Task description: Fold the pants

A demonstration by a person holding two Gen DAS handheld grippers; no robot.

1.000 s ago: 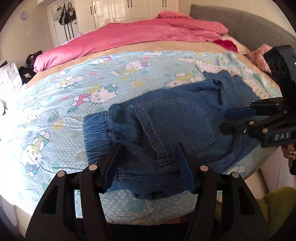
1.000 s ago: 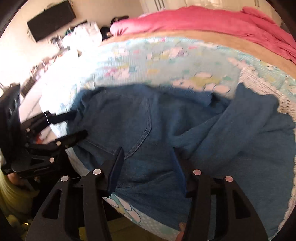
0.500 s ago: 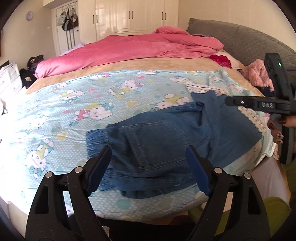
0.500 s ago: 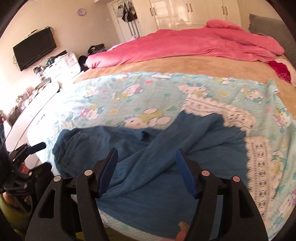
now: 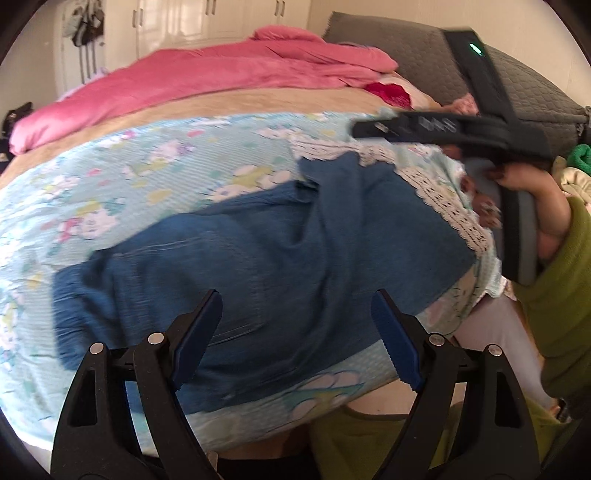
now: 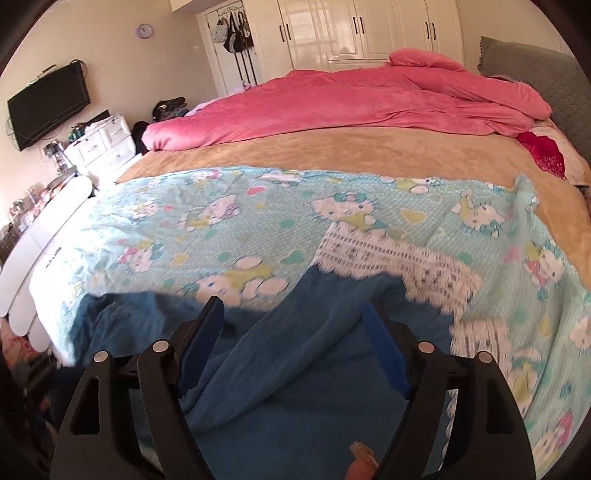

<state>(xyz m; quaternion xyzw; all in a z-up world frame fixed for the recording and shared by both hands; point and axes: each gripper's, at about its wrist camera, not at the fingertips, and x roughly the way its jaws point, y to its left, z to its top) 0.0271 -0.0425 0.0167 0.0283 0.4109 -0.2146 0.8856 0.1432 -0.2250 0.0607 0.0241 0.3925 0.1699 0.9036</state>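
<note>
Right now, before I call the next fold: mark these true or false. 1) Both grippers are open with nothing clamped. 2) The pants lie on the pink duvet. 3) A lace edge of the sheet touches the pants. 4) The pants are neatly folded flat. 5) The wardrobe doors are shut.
1) True: left gripper and right gripper stand open, jaws just widened, gripping nothing.
2) False: the pants lie on the cartoon-print sheet; the pink duvet is farther back.
3) True: lace edge.
4) False: rumpled, with ridges.
5) True: wardrobe doors.
</note>
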